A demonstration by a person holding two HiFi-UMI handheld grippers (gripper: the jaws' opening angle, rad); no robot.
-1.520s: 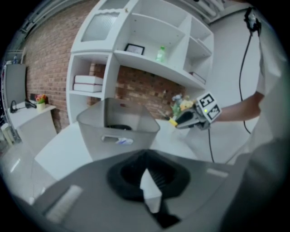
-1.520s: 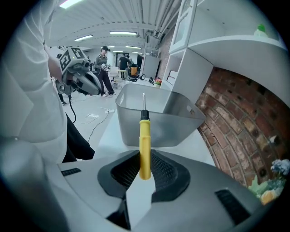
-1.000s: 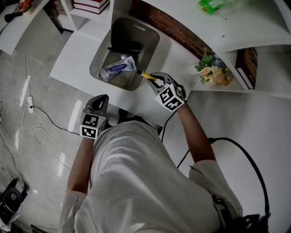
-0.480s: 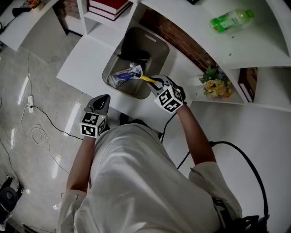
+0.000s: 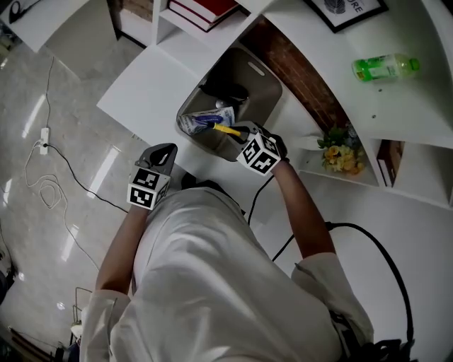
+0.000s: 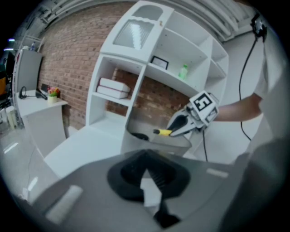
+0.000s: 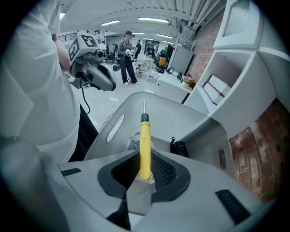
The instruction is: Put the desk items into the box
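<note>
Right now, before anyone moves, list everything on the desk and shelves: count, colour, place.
plastic box: one, grey, on the white desk.
yellow-handled screwdriver: one, yellow, over the box.
flat packet: one, blue and white, inside the box.
small dark item: one, black, inside the box.
plastic bottle: one, green, upper shelf.
flower bunch: one, yellow and pale, shelf right of the box.
stacked books: at least two, red and white, shelf compartment above the desk.
framed picture: one, black frame, upper shelf.
left hand-held gripper: one, grey, near the desk's front edge, shut, empty.
right hand-held gripper: one, grey, shut on the screwdriver.
</note>
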